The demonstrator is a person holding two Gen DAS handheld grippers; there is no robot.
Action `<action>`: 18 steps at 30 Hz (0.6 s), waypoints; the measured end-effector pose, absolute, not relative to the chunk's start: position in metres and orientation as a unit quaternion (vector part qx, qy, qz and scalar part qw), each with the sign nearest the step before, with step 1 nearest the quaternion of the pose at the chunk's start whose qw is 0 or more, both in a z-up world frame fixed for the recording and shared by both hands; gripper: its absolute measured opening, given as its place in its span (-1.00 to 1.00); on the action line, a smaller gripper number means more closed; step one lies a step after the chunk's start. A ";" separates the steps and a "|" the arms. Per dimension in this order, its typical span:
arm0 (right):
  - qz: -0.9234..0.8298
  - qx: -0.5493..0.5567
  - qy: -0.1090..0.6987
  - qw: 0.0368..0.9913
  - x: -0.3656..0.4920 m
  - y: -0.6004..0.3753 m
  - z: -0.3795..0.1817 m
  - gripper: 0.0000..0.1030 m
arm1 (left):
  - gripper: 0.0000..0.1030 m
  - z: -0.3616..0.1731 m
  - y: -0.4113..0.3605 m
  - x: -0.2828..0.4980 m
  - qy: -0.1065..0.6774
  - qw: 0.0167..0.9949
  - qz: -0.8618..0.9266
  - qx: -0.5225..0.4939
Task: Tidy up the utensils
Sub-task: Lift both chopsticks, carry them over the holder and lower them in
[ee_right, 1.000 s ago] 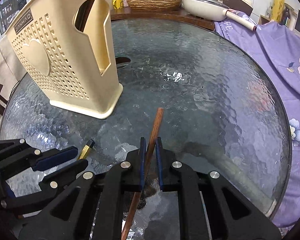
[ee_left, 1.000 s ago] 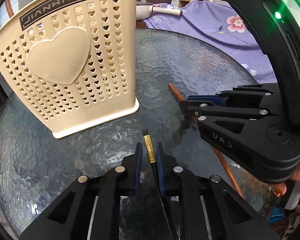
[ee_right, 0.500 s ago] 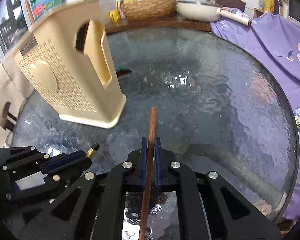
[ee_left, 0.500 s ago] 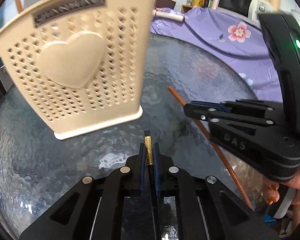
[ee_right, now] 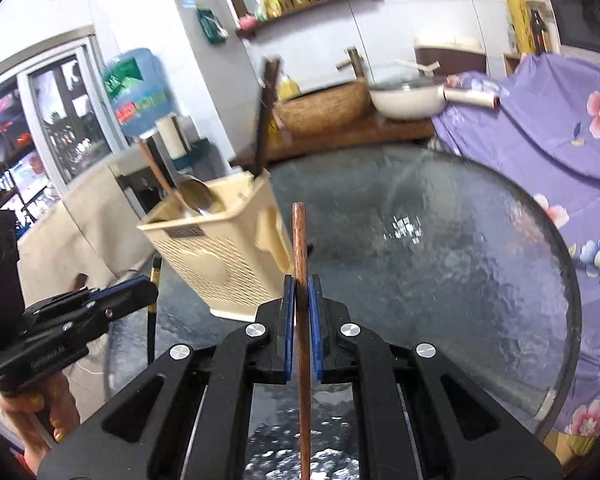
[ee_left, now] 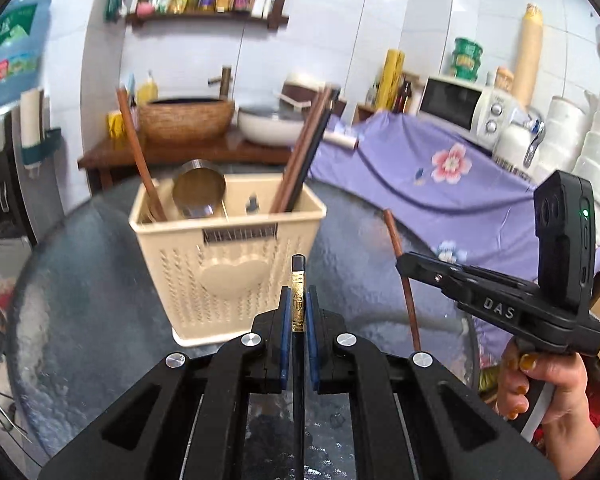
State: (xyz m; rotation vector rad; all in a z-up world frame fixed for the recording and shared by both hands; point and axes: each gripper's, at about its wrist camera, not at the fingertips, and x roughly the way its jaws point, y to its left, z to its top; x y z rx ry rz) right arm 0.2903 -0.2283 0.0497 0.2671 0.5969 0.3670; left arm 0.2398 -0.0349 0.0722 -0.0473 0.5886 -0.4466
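A cream plastic utensil basket [ee_left: 228, 256] with a heart on its front stands on the round glass table [ee_left: 80, 300]. It holds several chopsticks and a metal spoon [ee_left: 199, 188]. My left gripper [ee_left: 298, 308] is shut on a black chopstick with a gold band [ee_left: 298, 292], held upright above the table in front of the basket. My right gripper [ee_right: 301, 300] is shut on a brown wooden chopstick [ee_right: 300, 248], held upright to the right of the basket [ee_right: 220, 260]. The right gripper also shows in the left wrist view [ee_left: 408, 264].
A purple flowered cloth [ee_left: 440, 184] covers furniture at the right, with a microwave [ee_left: 460, 108] behind it. A wooden counter at the back carries a woven basket [ee_left: 186, 118] and a white pan [ee_left: 272, 128]. A water dispenser [ee_right: 140, 88] stands at the left.
Both grippers have lifted their chopsticks off the table and tilted up. The basket now shows from higher up, with its open top in sight.
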 end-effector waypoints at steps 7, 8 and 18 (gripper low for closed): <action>0.201 0.123 0.249 0.939 0.261 -0.225 0.083 -0.85 | -0.87 0.090 -0.031 0.224 0.257 0.941 -0.219 -0.027; 0.203 0.121 0.246 0.940 0.258 -0.224 0.086 -0.85 | -0.87 0.093 -0.029 0.224 0.253 0.942 -0.220 -0.027; 0.214 0.108 0.227 0.944 0.243 -0.216 0.106 -0.85 | -0.87 0.107 -0.020 0.209 0.236 0.947 -0.214 -0.029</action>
